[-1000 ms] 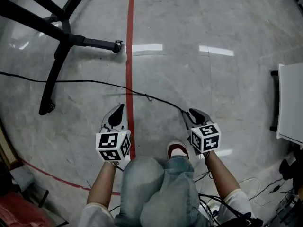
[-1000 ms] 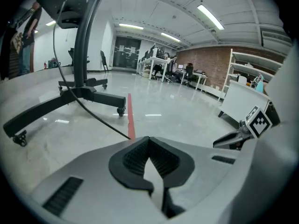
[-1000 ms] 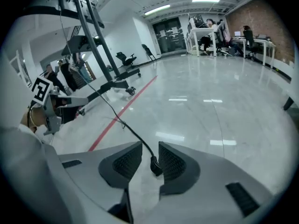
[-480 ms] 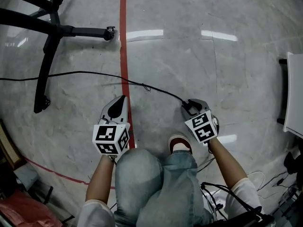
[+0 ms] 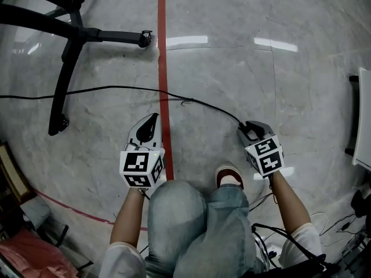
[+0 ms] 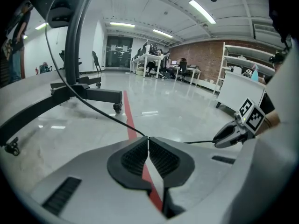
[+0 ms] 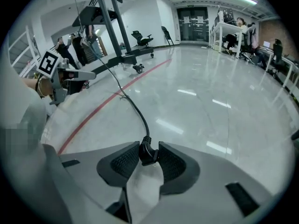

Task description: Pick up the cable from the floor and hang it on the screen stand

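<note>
1. Down on the grey floor, the black cable runs from the left edge across the red line to my right gripper.
2. My right jaws have just been closing and now clasp the cable's plug.
3. My left gripper is clenched on nothing, just beside the red line.
4. I see the screen stand at upper left; both cubes carry black-and-white square markers.
</note>
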